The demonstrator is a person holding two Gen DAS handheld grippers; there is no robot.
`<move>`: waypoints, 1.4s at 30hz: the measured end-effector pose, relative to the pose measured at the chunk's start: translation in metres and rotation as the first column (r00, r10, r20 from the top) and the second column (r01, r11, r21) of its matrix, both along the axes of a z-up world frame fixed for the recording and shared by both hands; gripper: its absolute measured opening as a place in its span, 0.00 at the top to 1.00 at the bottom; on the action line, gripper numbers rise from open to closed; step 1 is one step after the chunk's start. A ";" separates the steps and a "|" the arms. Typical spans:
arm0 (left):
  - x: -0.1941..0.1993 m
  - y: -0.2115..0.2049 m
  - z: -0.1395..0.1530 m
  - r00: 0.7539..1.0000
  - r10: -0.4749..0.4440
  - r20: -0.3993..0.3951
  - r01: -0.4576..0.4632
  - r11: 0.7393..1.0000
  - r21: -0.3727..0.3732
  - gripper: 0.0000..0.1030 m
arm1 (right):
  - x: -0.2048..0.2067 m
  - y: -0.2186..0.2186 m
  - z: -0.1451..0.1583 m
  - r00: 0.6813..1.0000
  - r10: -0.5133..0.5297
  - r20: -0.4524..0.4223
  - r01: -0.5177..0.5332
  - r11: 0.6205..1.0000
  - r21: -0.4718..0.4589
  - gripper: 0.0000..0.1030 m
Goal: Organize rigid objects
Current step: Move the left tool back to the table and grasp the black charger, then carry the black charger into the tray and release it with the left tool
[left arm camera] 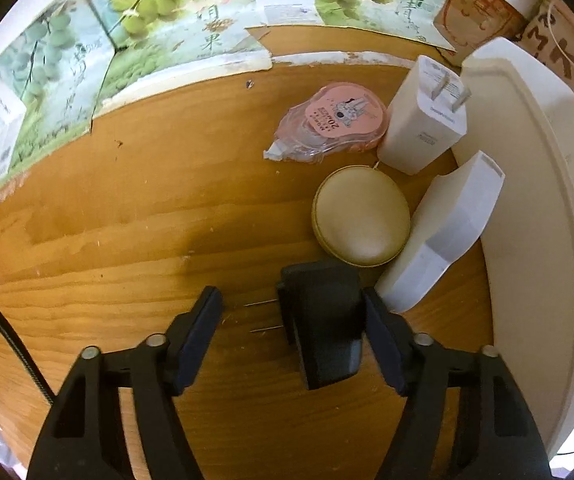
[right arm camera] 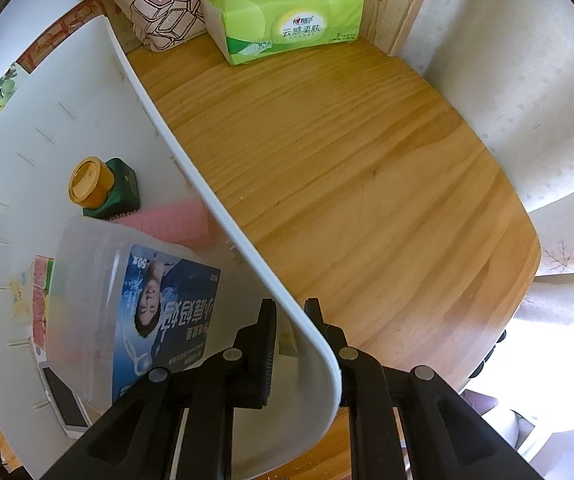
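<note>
The left hand-held gripper (left arm camera: pixel 293 332) is pointing down at the bench (left arm camera: pixel 127 240) with a black plug (left arm camera: pixel 325 328) sitting between its jaws. They're about half open. The right pad is up against the plug's side, the left pad (left arm camera: pixel 203 332) is well clear, so nothing's actually clamped yet. The prongs stick out toward that open pad, so my worry is that when it closes, the pad lands on the thin pins instead of the body and the plug twists or squirts out sideways.

It's also crowded there. A white case (left arm camera: pixel 443 232) lies just beside the right finger and a round tan pouch (left arm camera: pixel 361 216) sits right behind the plug, so a sloppy close or lift could nudge either one. Further back are the white charger (left arm camera: pixel 423 120) and a pink tape dispenser (left arm camera: pixel 331 124).

The right hand-held gripper (right arm camera: pixel 293 330) is pinched shut on the bin (right arm camera: pixel 191 152) wall near a corner, one finger inside, one outside. The bin already holds a clear box (right arm camera: pixel 127 312) and a green bottle (right arm camera: pixel 105 186). If that grip tugs while the left is working, the bin could tilt and shift its contents.
</note>
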State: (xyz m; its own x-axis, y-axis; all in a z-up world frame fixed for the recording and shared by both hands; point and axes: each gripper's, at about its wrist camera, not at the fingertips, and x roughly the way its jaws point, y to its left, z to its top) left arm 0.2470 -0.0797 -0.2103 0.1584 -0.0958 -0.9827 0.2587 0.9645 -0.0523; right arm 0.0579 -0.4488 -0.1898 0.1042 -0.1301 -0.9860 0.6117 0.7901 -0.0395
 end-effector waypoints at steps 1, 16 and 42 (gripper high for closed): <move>0.000 -0.002 0.001 1.000 -0.006 0.008 0.006 1.000 0.007 0.42 | 0.000 0.000 0.000 1.000 0.000 -0.001 0.000 1.000 0.001 0.86; -0.019 0.011 0.002 0.998 0.044 -0.047 -0.044 0.999 0.005 0.43 | 0.002 -0.002 -0.002 1.000 0.027 0.004 -0.027 1.000 0.009 0.86; -0.108 -0.037 0.091 0.993 0.102 0.062 -0.100 0.994 -0.030 0.43 | 0.018 -0.003 -0.007 0.957 0.288 -0.026 -0.284 0.954 0.097 0.85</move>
State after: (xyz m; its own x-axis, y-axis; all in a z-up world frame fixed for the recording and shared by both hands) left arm 0.1390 -0.1164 -0.1195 0.2307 -0.1026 -0.9676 0.1634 0.9844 -0.0654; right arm 0.0760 -0.4518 -0.1965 0.0851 -0.0092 -0.9963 0.3589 0.9331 0.0220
